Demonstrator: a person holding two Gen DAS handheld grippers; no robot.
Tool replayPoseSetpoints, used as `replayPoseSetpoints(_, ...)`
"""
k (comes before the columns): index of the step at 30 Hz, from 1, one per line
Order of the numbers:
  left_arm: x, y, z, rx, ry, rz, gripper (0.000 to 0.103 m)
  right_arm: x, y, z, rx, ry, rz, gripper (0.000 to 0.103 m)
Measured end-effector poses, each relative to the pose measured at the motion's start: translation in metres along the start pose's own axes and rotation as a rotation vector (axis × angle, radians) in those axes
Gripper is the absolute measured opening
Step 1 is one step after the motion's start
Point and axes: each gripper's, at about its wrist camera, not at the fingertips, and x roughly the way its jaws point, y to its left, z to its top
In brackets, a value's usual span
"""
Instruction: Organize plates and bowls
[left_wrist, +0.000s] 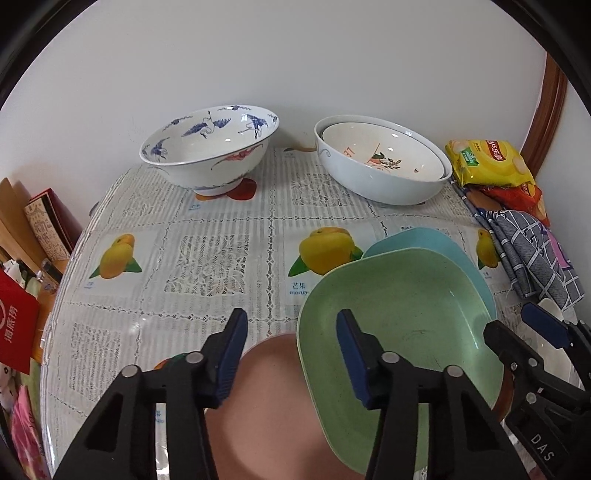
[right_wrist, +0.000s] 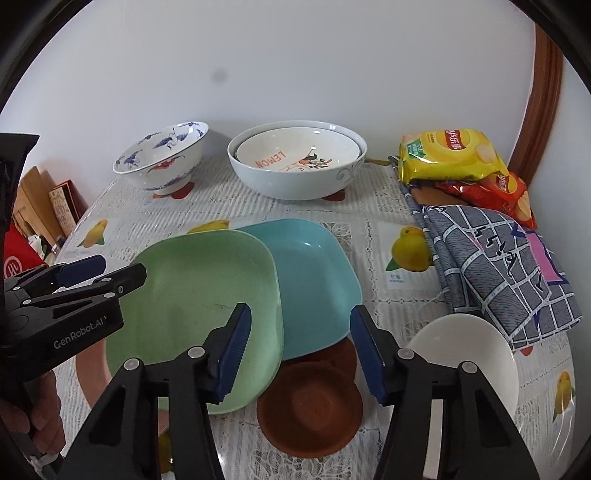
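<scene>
Left wrist view: the left gripper (left_wrist: 291, 354) hung with jaws wide and empty over the near edge of the green plate (left_wrist: 406, 317), which overlapped a blue plate (left_wrist: 424, 240) and a pink plate (left_wrist: 273, 406) on the desk (left_wrist: 207, 258); a crane-painted bowl (left_wrist: 210, 147) stood at the back. Right wrist view: the right gripper (right_wrist: 301, 350) also hovered with jaws wide and empty above a brown dish (right_wrist: 310, 410), just beside a white bowl (right_wrist: 469, 354); two nested bowls (right_wrist: 297, 162) sat behind.
</scene>
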Motion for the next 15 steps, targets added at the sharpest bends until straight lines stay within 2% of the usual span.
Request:
replayPoseSetpoints(3,0.007,-0.001,0.000,0.000,0.009,-0.002,0.032,0.008,0.002,0.001,-0.006,0.007,-0.004,0.051)
replayPoseSetpoints(6,0.011,-0.003,-0.002,0.011,0.017,-0.002,0.026,0.013,0.004,0.000,-0.009,0.014,-0.006,0.044)
replayPoseSetpoints(9,0.014,-0.005,-0.004,0.014,0.025,-0.001,0.019,0.019,0.005,-0.001,-0.010,0.031,0.002,0.034)
replayPoseSetpoints(11,0.015,-0.005,-0.005,0.012,0.029,-0.009,0.016,0.025,0.007,-0.003,-0.014,0.048,0.008,0.020)
replayPoseSetpoints(15,0.013,-0.009,-0.008,0.024,0.024,-0.016,0.010,0.026,0.011,-0.007,-0.022,0.044,0.021,0.011)
